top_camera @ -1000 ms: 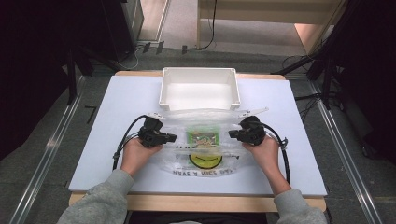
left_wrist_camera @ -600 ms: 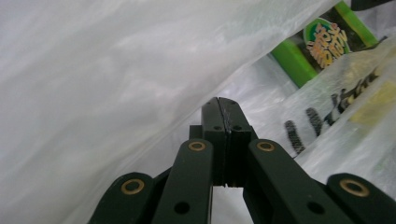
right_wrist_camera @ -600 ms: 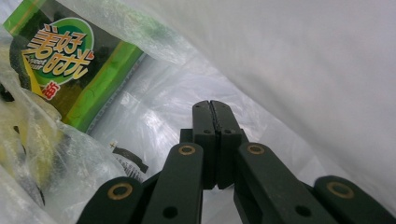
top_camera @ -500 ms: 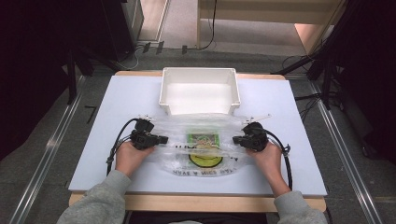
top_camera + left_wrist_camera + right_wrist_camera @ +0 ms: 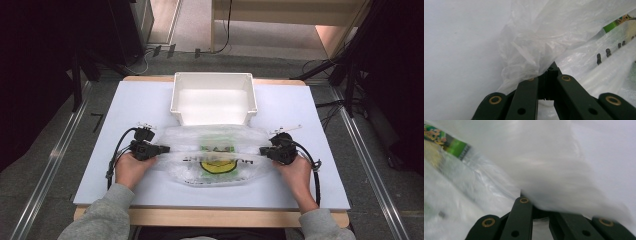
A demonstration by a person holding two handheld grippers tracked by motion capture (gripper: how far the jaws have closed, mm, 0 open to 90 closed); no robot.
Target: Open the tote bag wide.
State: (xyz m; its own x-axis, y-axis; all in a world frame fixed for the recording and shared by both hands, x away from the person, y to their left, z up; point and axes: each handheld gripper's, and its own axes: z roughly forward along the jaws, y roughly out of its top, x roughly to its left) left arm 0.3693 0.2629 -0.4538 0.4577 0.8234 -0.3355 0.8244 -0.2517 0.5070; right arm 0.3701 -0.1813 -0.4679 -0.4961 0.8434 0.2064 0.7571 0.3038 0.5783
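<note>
The person is pulling the two claws apart along the worktop [image 5: 125,105]. One second ago both hands were close to the middle of the clear plastic bag [image 5: 212,155]; now the left claw [image 5: 162,149] is at the bag's left end and the right claw [image 5: 264,150] is at its right end, so the bag is being stretched wide and flat. Both hands are also a little nearer to the person's edge than before.

Each claw is closed on the bag: in the left gripper view the jaws are pinching a bunch of crumpled film [image 5: 529,57], and in the right gripper view the film [image 5: 564,177] is lying over the closed jaws, blurred by the motion.

The bag, with its green and yellow print, is lying just in front of the white bin [image 5: 213,98], which is empty. I think the spreading step is almost finished; the bag is not yet lifted toward the bin.
</note>
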